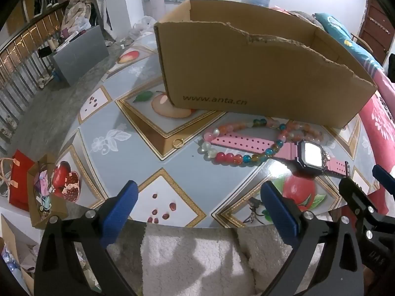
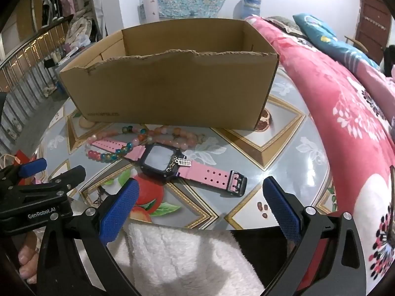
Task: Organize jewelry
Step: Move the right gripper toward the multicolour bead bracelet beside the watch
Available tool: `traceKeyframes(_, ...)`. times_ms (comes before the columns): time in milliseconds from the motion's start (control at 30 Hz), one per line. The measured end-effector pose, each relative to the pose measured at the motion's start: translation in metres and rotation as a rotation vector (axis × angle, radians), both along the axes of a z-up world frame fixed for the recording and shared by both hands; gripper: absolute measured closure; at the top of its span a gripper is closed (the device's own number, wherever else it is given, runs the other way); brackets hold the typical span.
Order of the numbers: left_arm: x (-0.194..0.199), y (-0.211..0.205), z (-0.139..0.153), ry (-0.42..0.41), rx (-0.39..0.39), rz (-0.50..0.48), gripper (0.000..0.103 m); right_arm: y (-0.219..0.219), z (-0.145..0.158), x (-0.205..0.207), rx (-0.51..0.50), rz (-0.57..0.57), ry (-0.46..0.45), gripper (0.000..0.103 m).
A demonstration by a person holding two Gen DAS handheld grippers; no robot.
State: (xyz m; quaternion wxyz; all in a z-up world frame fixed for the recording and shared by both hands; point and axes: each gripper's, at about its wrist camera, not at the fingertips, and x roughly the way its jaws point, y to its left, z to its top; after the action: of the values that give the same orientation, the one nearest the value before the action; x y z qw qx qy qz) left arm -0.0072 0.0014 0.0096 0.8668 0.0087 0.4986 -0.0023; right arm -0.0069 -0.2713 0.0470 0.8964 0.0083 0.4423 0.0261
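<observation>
A torn-rimmed cardboard box [image 1: 259,74] [image 2: 172,86] stands open-topped at the back of the fruit-patterned table [image 1: 172,192]. In front of it lie a colourful bead string [image 1: 229,157] [image 2: 111,155], a pink-strapped watch [image 1: 311,155] [image 2: 160,160] with a small silver charm [image 2: 181,161] on its face, and a gold ring [image 1: 178,143]. My left gripper [image 1: 199,187] hangs open over the table's near edge, nothing between its blue pads. My right gripper [image 2: 201,182] is open just short of the watch buckle [image 2: 237,181]. Each gripper shows beside the other.
A pink floral quilt [image 2: 345,123] lies along the table's right side. White fluffy cloth [image 1: 192,259] sits below the near edge. On the floor at the left are a red bag [image 1: 21,180], a small cardboard tray of bits [image 1: 44,197] and a grey box [image 1: 79,49].
</observation>
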Motion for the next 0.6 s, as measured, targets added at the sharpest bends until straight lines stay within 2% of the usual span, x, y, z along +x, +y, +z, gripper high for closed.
traceKeyframes(67,0.001,-0.001,-0.002,0.005,-0.003,-0.010,0.006,0.001,0.001,-0.001,-0.029,0.006,-0.014,0.007)
traceKeyframes(300,0.002,-0.007,-0.003,-0.048,-0.029,-0.049,0.006,-0.007,0.003,0.001,0.019,0.119,-0.087,0.010)
traceKeyframes(367,0.002,-0.009,-0.003,-0.065,-0.059,-0.076,0.006,-0.008,0.002,0.003,0.030,0.162,-0.097,0.023)
traceKeyframes(400,0.002,-0.009,-0.003,-0.075,-0.079,-0.087,0.006,-0.011,0.004,0.005,0.037,0.174,-0.097,0.026)
traceKeyframes(467,0.002,-0.008,-0.003,-0.098,-0.120,-0.102,0.006,-0.014,0.006,0.009,0.058,0.220,-0.087,0.042)
traceKeyframes(600,0.004,-0.010,-0.001,-0.142,-0.161,-0.135,0.006,-0.008,0.002,0.024,0.076,0.319,-0.055,0.054)
